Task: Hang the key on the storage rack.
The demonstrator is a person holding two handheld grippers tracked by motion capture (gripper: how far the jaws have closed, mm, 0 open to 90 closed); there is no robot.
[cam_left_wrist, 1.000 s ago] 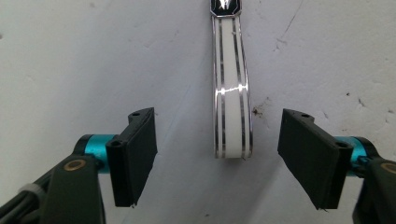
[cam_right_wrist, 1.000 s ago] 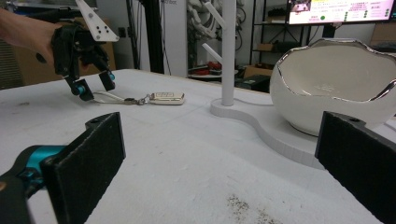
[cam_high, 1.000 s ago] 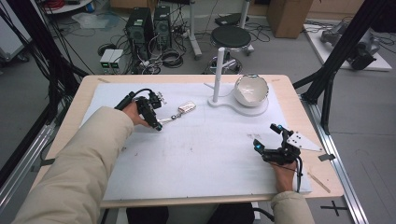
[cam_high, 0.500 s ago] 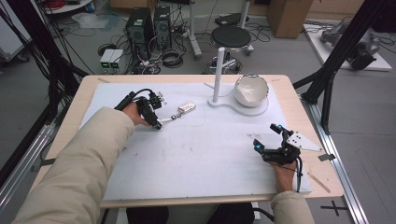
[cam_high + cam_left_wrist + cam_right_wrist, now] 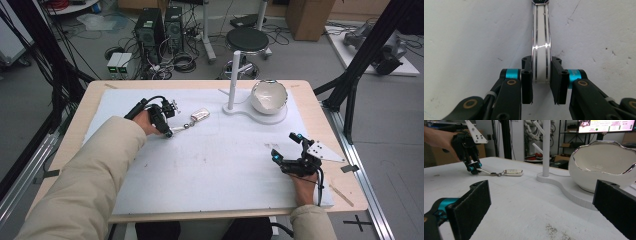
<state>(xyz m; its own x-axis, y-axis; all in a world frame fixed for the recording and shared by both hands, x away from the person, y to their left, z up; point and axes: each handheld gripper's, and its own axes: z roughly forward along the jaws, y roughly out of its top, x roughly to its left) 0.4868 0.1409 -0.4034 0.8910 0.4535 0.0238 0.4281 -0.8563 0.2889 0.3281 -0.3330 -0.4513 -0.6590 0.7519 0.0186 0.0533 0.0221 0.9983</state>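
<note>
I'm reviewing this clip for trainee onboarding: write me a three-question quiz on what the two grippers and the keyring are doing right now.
1. True or false: the left gripper is shut on the keyring strap.
2. The right gripper is: A) holding the key fob, B) open and holding nothing, C) inside the bowl.
3. Which thing stands between the key fob and the bowl?

Key
1. True; its jaws have just been closing on the strap.
2. B
3. The white post on the stand.
</note>
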